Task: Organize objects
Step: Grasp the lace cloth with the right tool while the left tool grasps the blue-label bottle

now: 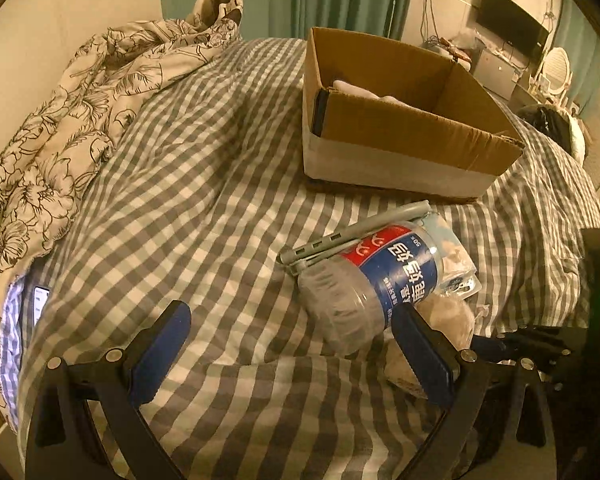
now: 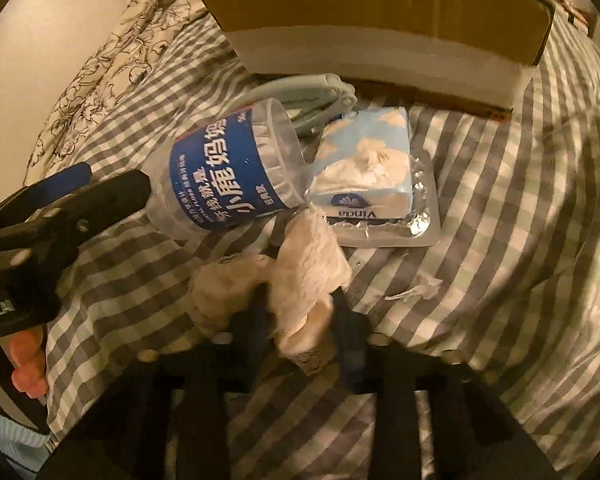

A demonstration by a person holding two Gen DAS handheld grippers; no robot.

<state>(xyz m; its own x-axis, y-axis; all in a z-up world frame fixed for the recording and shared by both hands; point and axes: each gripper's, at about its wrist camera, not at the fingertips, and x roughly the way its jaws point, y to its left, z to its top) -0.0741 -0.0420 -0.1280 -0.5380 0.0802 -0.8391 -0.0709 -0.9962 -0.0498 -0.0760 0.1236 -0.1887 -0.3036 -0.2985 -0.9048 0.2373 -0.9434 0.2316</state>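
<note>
Box (image 1: pixel 400 136) upper right holding something pale, jar (image 2: pixel 228 176), tissues (image 2: pixel 372 168), hanger (image 2: pixel 320 92) still outside; right gripper (image 2: pixel 300 300) clamping cloth (image 2: pixel 300 276), left gripper (image 1: pixel 288 320) agape.

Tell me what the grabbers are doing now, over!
Right gripper shut on white cloth. Left gripper open, empty, beside clear jar. Cardboard box waiting behind, hanger and tissue pack in front of it.

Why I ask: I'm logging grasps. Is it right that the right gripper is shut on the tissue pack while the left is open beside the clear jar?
Not quite. The right wrist view shows the right gripper shut on the crumpled white cloth; the tissue pack lies untouched beyond it. The left gripper is indeed open beside the clear jar.
</note>
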